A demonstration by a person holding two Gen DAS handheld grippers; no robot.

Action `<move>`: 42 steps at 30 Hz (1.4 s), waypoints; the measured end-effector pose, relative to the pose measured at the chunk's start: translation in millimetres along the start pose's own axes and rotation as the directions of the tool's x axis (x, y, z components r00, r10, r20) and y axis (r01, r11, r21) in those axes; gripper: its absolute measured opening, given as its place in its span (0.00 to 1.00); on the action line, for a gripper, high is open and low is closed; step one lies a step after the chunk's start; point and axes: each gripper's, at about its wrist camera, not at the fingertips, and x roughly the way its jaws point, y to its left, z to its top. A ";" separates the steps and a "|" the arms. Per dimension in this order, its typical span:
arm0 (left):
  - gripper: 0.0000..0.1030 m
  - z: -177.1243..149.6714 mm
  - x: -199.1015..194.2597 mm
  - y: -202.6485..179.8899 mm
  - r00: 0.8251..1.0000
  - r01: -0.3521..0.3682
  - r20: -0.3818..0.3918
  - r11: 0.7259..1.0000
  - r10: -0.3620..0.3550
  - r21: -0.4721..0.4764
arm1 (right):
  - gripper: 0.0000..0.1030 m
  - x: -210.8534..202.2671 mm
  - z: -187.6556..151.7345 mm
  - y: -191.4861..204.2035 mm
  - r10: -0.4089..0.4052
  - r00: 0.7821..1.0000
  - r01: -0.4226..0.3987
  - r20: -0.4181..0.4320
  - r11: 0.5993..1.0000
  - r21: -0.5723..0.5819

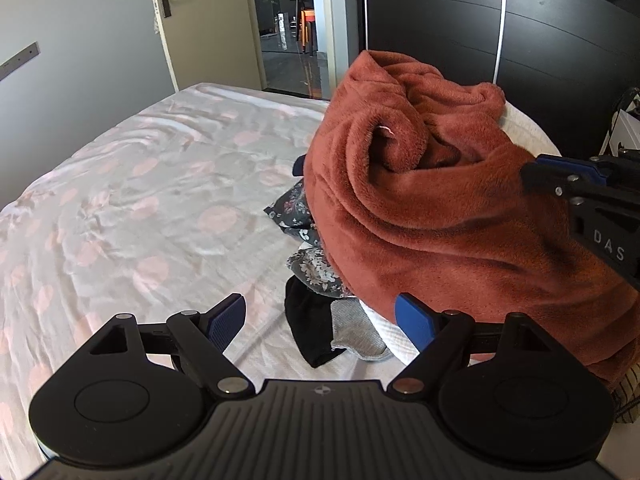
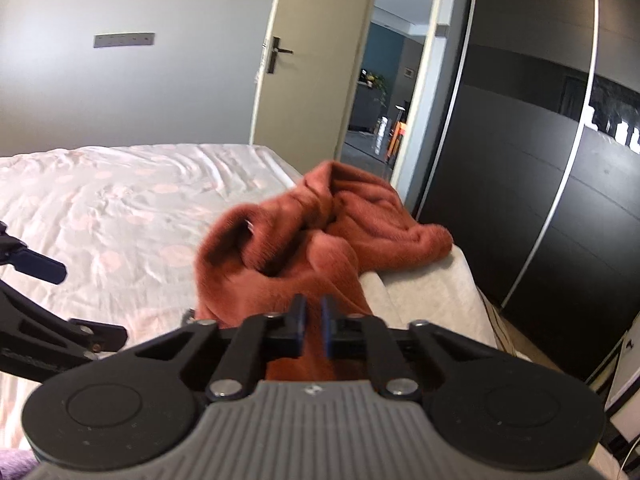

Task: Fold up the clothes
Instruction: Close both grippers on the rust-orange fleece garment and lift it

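A rust-orange fleece garment (image 1: 420, 200) lies bunched on top of a pile of clothes on the bed; it also shows in the right wrist view (image 2: 304, 232). My right gripper (image 2: 313, 330) is shut on a fold of this fleece and lifts it; it appears in the left wrist view at the right edge (image 1: 536, 176). My left gripper (image 1: 320, 320) is open and empty, low over the bed beside the pile, with its right finger close to the fleece. In the right wrist view it shows at the left edge (image 2: 44, 268).
Under the fleece lie a dark floral piece (image 1: 296, 212), a black piece (image 1: 312, 324), a grey piece (image 1: 356, 332) and a white textured cloth (image 1: 396, 344). The bed (image 1: 140, 200) has a pale pink-spotted sheet. A black wardrobe (image 1: 520, 40) and an open door (image 1: 208, 24) stand behind.
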 end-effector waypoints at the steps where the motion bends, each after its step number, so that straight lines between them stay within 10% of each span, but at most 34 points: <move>1: 0.80 0.0 -3.2 1.8 1.000 -0.001 0.004 1.000 0.001 -0.003 | 0.01 -3.4 2.9 3.9 0.011 1.000 -0.011 0.010 1.000 -0.005; 7: 0.80 4.0 -19.3 14.6 1.000 -0.017 0.015 0.999 0.018 -0.048 | 0.14 -17.2 13.5 25.2 0.084 0.996 -0.083 0.036 0.996 -0.022; 9: 0.79 9.0 -20.8 19.9 1.000 -0.019 0.014 0.998 0.020 -0.065 | 0.72 -18.4 14.6 26.3 0.111 0.993 -0.111 0.031 0.994 -0.022; 11: 0.79 15.7 -20.1 24.2 1.000 -0.017 0.010 0.997 0.017 -0.072 | 0.81 -22.4 14.3 23.5 0.119 0.992 -0.118 0.047 0.993 -0.027; 19: 0.79 48.1 9.6 18.8 0.997 0.072 0.032 0.996 -0.070 -0.057 | 0.80 -6.6 23.9 -13.0 0.085 0.996 -0.084 0.041 0.996 -0.016; 29: 0.78 79.0 74.4 19.0 0.990 0.137 0.001 0.982 -0.138 -0.130 | 0.45 55.5 25.4 -32.9 0.110 0.992 -0.108 -0.054 0.993 0.041; 33: 0.41 85.0 79.4 24.0 0.986 0.164 0.022 0.974 -0.163 -0.154 | 0.15 70.7 24.9 -33.8 0.105 0.992 -0.101 -0.072 0.993 0.061; 36: 0.17 89.5 83.1 27.8 0.983 0.185 0.037 0.967 -0.182 -0.172 | 0.11 73.1 27.7 -37.7 0.086 0.995 -0.081 -0.056 0.993 0.080; 42: 0.08 105.5 61.6 42.0 0.977 0.204 0.107 0.958 -0.185 -0.200 | 0.09 49.6 59.5 -29.8 0.098 0.995 -0.099 0.027 0.994 0.039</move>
